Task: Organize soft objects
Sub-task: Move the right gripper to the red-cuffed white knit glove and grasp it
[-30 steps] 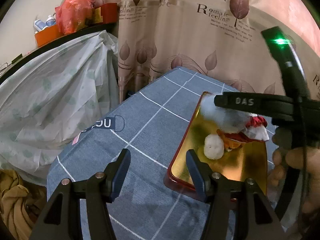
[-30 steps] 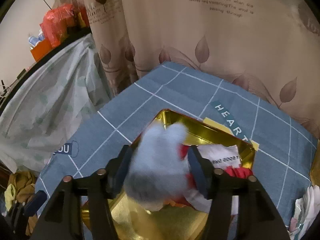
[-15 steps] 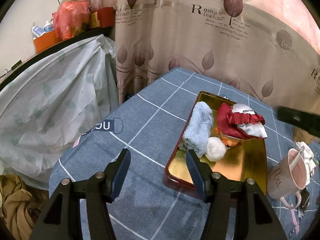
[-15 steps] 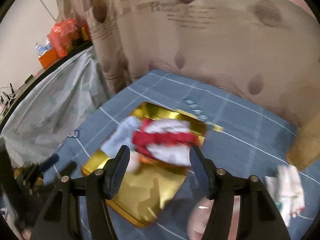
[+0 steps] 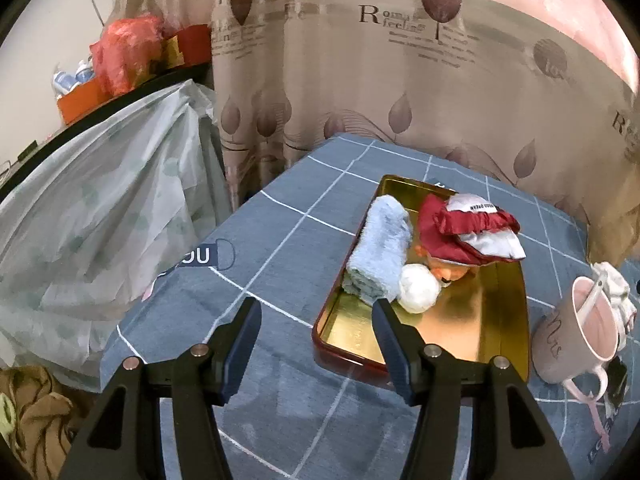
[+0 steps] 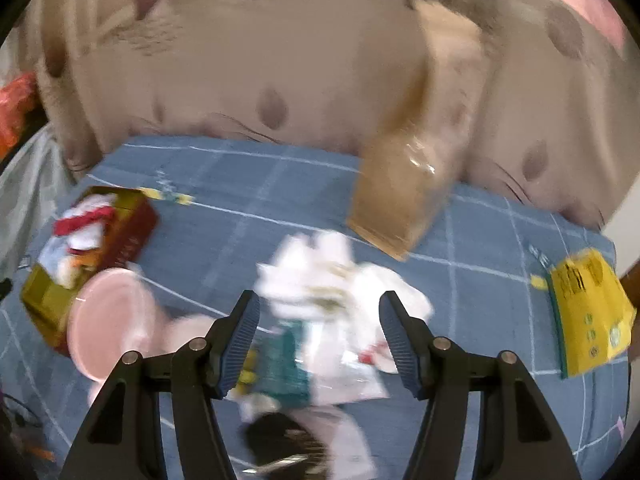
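The blue towel (image 5: pixel 380 254) has been released into the gold tray (image 5: pixel 472 320); the right claw (image 6: pixel 319 332), empty and wide, is now above white cloths (image 6: pixel 320 272) beside the tray.

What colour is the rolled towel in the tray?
Light blue towel, clearest in the left wrist view.

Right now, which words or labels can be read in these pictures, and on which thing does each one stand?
"Roma... feeling": curtain.
"OU" in a badge: blue checked tablecloth.
"Mrs": pink mug.
Label on the red and white cloth: too small to read.
Yellow packet: blurred.
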Demonstrator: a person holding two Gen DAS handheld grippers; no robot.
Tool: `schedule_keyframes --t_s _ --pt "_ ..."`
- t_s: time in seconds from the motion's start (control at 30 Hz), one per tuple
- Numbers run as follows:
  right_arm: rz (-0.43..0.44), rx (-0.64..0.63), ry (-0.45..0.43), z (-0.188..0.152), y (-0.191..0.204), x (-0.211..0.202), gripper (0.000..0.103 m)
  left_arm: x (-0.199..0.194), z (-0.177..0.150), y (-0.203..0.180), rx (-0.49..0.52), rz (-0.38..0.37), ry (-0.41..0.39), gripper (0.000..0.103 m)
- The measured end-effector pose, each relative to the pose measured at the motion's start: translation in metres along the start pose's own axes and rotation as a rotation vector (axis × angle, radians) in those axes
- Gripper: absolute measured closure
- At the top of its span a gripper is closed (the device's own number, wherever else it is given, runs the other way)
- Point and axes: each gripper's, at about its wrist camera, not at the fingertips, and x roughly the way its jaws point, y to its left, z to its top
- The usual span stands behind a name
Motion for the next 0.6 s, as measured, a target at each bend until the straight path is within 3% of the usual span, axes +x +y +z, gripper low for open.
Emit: schedule_keyframes --t_s 0.23,0.33,0.47,0.6 --pt "-0.051 0.048 0.05 -0.017 -0.034 0.04 0.044 0.0 -0.002 -0.005 0.025 0.002 -0.002 0.044" --pt "-0.045 0.077 0.055 -0.022 -0.043 0.056 0.044 0.001 -0.002 -0.006 0.031 0.004 0.001 0.044" --pt "-0.023 0.136 0.023 -0.022 -0.055 0.073 0.031 0.005 -0.003 -0.009 0.046 0.014 0.011 0.044" --pt "0.032 0.212 0.023 -0.016 -0.069 0.088 0.03 0.009 -0.005 -0.012 0.06 0.024 0.021 0.044"
